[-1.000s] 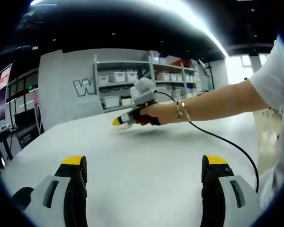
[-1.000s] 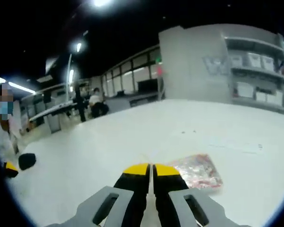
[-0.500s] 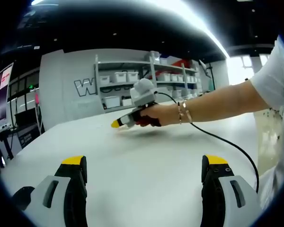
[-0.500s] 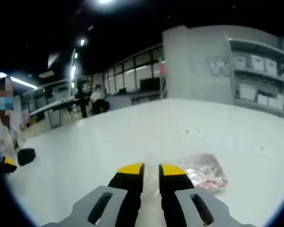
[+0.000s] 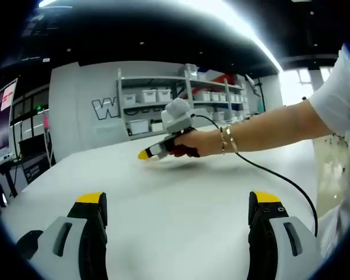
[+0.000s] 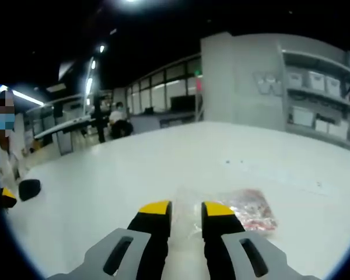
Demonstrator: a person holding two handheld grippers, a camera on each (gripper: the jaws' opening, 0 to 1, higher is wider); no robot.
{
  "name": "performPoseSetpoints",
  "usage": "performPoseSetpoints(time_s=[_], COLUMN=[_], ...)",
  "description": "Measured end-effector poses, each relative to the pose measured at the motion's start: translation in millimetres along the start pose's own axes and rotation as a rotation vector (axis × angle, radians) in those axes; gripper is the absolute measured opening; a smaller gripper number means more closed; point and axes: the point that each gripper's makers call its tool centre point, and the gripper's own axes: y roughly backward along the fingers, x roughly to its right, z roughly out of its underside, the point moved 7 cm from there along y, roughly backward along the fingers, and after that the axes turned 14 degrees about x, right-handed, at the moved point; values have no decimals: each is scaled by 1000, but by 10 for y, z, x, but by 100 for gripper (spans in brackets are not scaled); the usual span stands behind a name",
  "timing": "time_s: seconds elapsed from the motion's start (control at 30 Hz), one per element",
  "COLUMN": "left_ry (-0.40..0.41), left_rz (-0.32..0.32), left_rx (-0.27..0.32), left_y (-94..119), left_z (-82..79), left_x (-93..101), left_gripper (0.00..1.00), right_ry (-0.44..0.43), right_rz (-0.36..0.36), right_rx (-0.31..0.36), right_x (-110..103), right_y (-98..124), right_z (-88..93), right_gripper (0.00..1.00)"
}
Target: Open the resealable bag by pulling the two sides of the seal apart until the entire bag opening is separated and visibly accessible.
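Right claw point(image 6: 185, 209) now parted by a narrow gap, jaws apart where a second ago they sat pressed together; nothing clamped between them yet. Resealable bag point(image 6: 245, 209) lying flat on the white counter point(image 6: 163, 157), just ahead of the jaw tips and off toward the right jaw, its clear near edge reaching in between the tips, pinkish contents bunched at the far end. Sits closer to the jaws than half a second back, so camera and claw have eased forward. Reads as the approach to a first pinch on the seal edge; seal looks closed, opening not begun. Cannot tell whether the tips touch the plastic.

Left claw point(image 5: 178, 201) spread wide, empty, hovering low over bare counter, unchanged across the second. Well ahead of it and slightly to the right jaw's side, the right claw seen from outside point(image 5: 144, 154), yellow tip pointed down toward the counter, gripped by a hand point(image 5: 189, 143) on an arm stretched nearly straight, bracelets at the wrist, cable trailing back. Left claw well apart from the bag; a long reach needed before both sides of the seal can be taken.
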Motion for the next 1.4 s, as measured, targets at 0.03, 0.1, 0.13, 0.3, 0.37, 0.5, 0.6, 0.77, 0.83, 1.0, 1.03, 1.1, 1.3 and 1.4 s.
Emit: performPoseSetpoints(time_s=[0.03, 0.1, 0.13, 0.3, 0.37, 0.5, 0.6, 0.77, 0.83, 1.0, 1.03, 1.1, 1.3, 1.4], left_ry=[-1, -1, -2, -4, -3, -1, 7, 64, 74, 87, 95, 119, 124, 125], left_rz=[0, -1, -2, -3, -5, -5, -6, -8, -10, 3, 6, 10, -12, -18], left_rx=[-1, -1, -1, -5, -7, -10, -10, -16, -27, -84, -95, -105, -97, -96], left_y=[0, 0, 0, 10, 15, 22, 26, 47, 55, 65, 70, 67, 87, 95], left_z=[0, 3, 3, 0, 0, -4, -13, -32, -35, -22, -16, -25, -71, -93], left_x=[1, 3, 5, 14, 13, 15, 17, -6, -6, 20, 27, 28, -15, -30], left_gripper=[100, 100, 100, 100, 100, 100, 100, 100, 100, 100, 99, 99, 99, 99], right_ry=[3, 10, 15, 25, 27, 34, 35, 38, 39, 40, 42, 43, 44, 47], right_rz=[1, 1, 2, 7, 6, 11, 10, 11, 10, 8, 9, 9, 16, 14], right_rx=[0, 1, 1, 1, 0, -9, -8, -5, -4, -7, -7, -8, -11, -12], right_x=[-2, -4, 0, 20, -9, -35, -40, -61, -58, -47, -43, -37, 3, -3], right_y=[1, -3, -5, -11, 12, 63, 78, 146, 157, 167, 173, 183, 211, 222], right_z=[-3, -12, -16, -34, -35, -33, -42, -66, -79, -93, -98, -103, -124, -129], right_gripper=[21, 23, 25, 30, 32, 39, 41, 43, 42, 41, 41, 41, 40, 40])
